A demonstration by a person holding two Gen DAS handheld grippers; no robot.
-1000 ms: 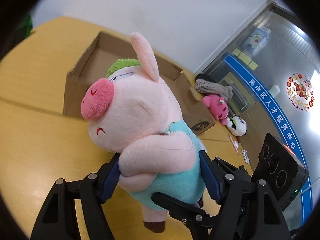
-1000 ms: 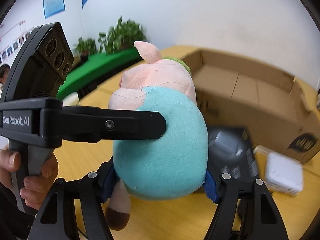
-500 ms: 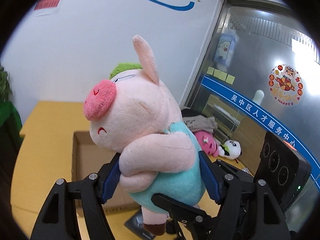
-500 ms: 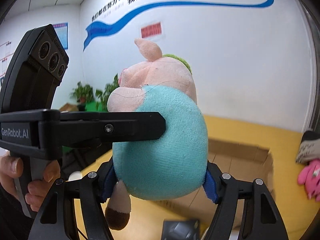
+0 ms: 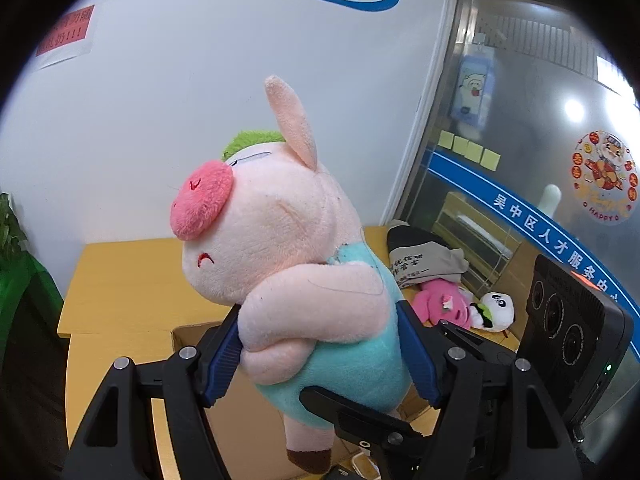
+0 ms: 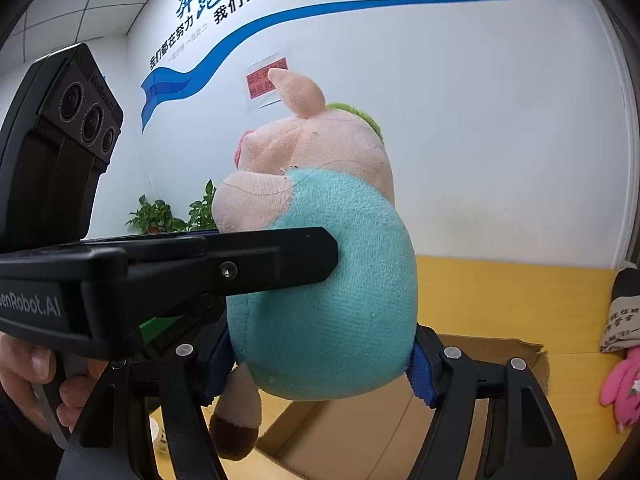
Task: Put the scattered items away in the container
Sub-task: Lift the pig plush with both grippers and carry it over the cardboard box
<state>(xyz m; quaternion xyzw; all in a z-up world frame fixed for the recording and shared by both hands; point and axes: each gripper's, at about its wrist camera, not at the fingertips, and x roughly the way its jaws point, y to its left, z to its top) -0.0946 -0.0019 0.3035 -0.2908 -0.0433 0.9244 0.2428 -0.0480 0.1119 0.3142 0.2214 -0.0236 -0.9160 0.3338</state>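
Observation:
A pink plush pig [image 5: 276, 240] in a teal outfit, with a green tuft on its head, is held high in the air by both grippers. My left gripper [image 5: 320, 356] is shut on its belly from both sides. My right gripper [image 6: 320, 356] is shut on its teal back [image 6: 340, 280]. The left gripper's finger [image 6: 240, 268] crosses the right wrist view from the left. The open cardboard box [image 6: 472, 360] lies below the pig on the yellow table; its rim also shows in the left wrist view [image 5: 192, 328].
A pink plush toy [image 5: 440, 304], a white panda plush [image 5: 496, 308] and a grey folded cloth [image 5: 424, 260] lie on the table [image 5: 128, 280] to the right of the box, by a glass wall. Potted plants [image 6: 168, 212] stand at the far left.
Both grippers have lifted the pig well above the table. The box has dropped to the bottom of both views and more wall shows.

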